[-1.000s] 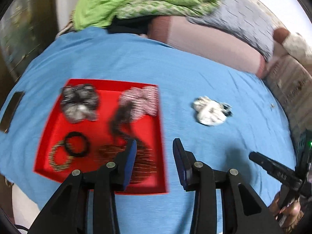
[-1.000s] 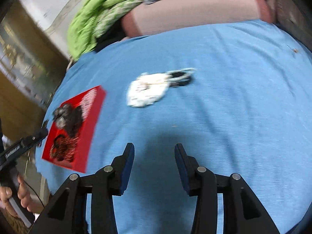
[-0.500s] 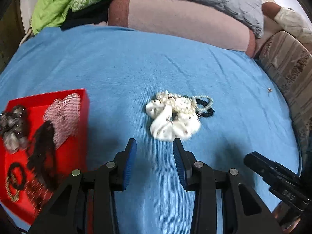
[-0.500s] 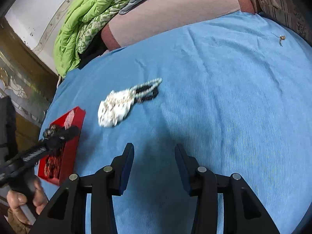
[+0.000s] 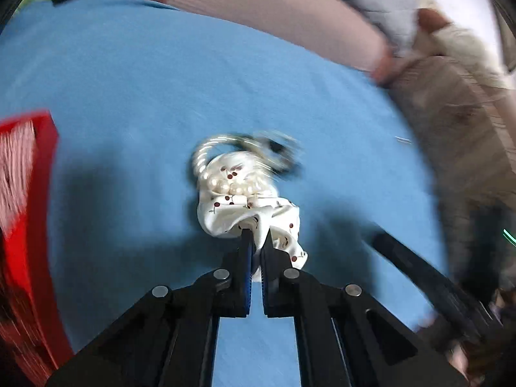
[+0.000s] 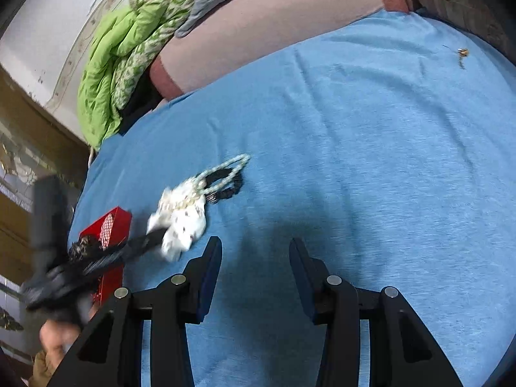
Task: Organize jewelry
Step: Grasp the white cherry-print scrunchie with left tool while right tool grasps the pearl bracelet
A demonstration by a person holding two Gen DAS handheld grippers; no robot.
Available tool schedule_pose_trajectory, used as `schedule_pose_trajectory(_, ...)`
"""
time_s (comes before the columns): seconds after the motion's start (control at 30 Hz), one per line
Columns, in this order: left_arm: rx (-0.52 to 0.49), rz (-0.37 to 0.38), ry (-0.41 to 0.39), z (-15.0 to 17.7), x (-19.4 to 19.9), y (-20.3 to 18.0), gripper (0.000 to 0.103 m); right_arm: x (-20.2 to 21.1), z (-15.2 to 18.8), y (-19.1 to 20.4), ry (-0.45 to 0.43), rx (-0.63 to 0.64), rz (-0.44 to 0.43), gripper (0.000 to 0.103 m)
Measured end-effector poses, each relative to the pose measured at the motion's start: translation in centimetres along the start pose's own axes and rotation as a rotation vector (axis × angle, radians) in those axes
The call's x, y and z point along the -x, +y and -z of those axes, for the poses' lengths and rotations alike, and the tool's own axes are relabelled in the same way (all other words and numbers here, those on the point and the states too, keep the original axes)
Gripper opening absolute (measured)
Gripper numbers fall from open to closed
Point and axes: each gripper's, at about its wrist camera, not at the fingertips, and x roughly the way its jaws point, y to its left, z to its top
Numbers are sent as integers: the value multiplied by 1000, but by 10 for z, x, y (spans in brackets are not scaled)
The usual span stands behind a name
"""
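My left gripper [image 5: 255,238] is shut on a white cherry-print scrunchie [image 5: 235,213] on the blue bedsheet [image 5: 135,90]. A pearl bracelet [image 5: 222,187] lies on the scrunchie and a black hair tie [image 5: 277,148] sits just behind it. The right wrist view shows the same scrunchie [image 6: 183,219], pearl bracelet [image 6: 225,167] and black hair tie [image 6: 225,183], with the left gripper's fingers [image 6: 142,245] pinching the scrunchie. My right gripper [image 6: 255,258] is open and empty, low over the sheet to the right of the pile. The red tray [image 5: 29,193] holds other jewelry at the left.
The red tray also shows in the right wrist view [image 6: 109,225]. A pink bolster [image 6: 274,29], a green blanket [image 6: 122,51] and a grey quilt lie at the bed's far side. A small metal item [image 6: 462,53] lies far right on the sheet.
My left gripper swung right from the red tray to the white scrunchie pile and shut on the scrunchie. My right gripper stayed open and shifted only slightly.
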Motion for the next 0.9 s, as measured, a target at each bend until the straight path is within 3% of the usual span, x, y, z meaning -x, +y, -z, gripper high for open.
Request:
schedule_pose_trajectory(0.07, -30, 18, 2, 23, 17, -5, 4, 5, -2, -7, -8, -6, 11, 47)
schedule_pose_trajectory(0.17, -47, -60, 0, 52, 26, 1, 4, 4, -3, -12, 5, -22, -5, 48)
schedule_pose_trajectory(0.23, -39, -92, 8, 60, 24, 8, 4, -4, -3, -6, 27, -24, -32, 53)
schedule_pose_trajectory(0.5, -8, -93, 1, 63, 22, 19, 6, -44, 6, 43, 120, 122, -48, 56)
schedule_pose_trajectory(0.57, -6, -95, 0, 65, 20, 22, 14, -56, 5, 53, 141, 162, -34, 56)
schedule_pose_trajectory(0.73, 10, -86, -18, 67, 14, 20, 20, -76, 7, 72, 169, 269, 41, 56)
schedule_pose_trajectory(0.77, 13, -86, -21, 66, 13, 20, 22, -78, 8, 75, 164, 295, 63, 54)
schedule_pose_trajectory(0.83, 20, -91, -27, 66, 12, 19, 22, -80, 10, 78, 153, 346, 121, 29)
schedule_pose_trajectory(0.9, 16, -98, -27, 66, 11, 16, 22, -79, 10, 75, 145, 350, 123, 13)
